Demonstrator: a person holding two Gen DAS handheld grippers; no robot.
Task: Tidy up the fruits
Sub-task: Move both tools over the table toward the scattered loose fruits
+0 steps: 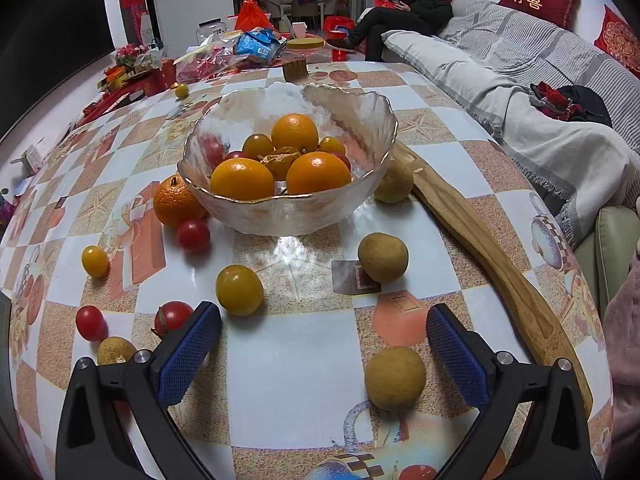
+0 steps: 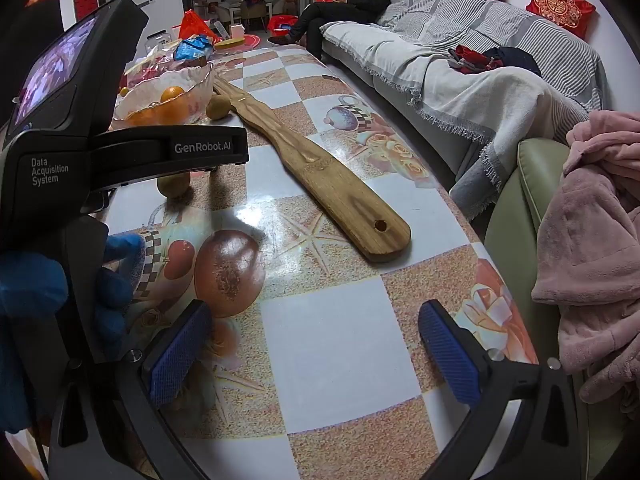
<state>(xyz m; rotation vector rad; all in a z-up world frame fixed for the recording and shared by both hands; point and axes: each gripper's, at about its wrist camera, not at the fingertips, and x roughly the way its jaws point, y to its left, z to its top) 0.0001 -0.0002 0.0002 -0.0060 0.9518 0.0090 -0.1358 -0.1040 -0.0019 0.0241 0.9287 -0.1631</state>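
Brown longan [image 1: 395, 377] lies between left hand-held gripper [image 1: 323, 334] fingers.

The left wrist view sits low and close over the table [image 1: 288, 364], facing the glass bowl [image 1: 288, 208] at 12 o'clock. The right wrist view looks along the table edge, sofa [image 2: 460, 80] at 2 o'clock. Both share bowl [image 2: 172, 100] and wooden paddle [image 2: 320, 172].

Bowl [image 1: 372, 120] is textured clear glass, paddle [image 2: 320, 168] is grainy wood, tablecloth [image 2: 340, 340] looks glossy, gripper pads [image 1: 188, 360] look rubbery mesh.
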